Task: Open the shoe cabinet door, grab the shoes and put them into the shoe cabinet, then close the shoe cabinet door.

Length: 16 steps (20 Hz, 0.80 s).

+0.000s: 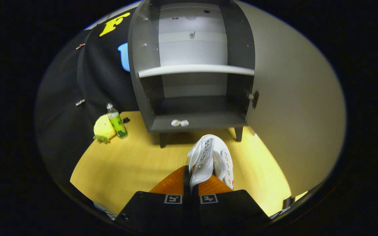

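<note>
Open cabinet (192,82) ahead, door (290,114) aside

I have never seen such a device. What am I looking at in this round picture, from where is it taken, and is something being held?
The picture comes from a camera mounted on a hand-held tool with two fingers; a person carries it, there is no robot arm. The camera looks forward along the fingers. The fingers are closed on a white shoe, which sticks out ahead of them. Beyond it stands a dark shoe cabinet with its door swung open to the right, a pale shelf inside, and two small white things on its bottom board. The floor is yellow wood. To the cabinet's left stand a green bottle and a yellow soft toy.
</note>
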Available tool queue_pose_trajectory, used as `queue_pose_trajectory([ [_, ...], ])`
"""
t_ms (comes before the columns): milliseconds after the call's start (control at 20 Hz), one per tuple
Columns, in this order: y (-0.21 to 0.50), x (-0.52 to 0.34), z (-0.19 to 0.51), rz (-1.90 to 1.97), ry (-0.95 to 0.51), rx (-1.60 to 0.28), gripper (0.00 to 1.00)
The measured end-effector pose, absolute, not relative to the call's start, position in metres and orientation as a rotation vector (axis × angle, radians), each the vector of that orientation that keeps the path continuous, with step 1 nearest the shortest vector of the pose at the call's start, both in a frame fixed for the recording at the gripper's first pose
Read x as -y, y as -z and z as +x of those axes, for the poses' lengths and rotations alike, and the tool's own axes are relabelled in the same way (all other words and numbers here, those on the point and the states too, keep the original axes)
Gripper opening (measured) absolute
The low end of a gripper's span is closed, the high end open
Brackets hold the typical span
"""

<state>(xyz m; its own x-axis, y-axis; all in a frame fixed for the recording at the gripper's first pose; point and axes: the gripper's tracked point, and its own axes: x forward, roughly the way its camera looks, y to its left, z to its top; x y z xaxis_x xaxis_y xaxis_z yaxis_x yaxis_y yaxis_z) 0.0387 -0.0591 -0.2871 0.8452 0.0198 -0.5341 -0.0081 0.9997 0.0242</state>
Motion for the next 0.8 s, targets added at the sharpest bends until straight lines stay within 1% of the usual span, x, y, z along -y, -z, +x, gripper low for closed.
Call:
queue_pose_trajectory([
  [200,0.199,0.055,0.058,-0.011,-0.002,-0.428,0.05],
  [400,0.143,0.053,0.088,-0.016,0.015,-0.334,0.05],
  [800,0.093,0.055,0.171,-0.047,0.007,-0.261,0.05],
])
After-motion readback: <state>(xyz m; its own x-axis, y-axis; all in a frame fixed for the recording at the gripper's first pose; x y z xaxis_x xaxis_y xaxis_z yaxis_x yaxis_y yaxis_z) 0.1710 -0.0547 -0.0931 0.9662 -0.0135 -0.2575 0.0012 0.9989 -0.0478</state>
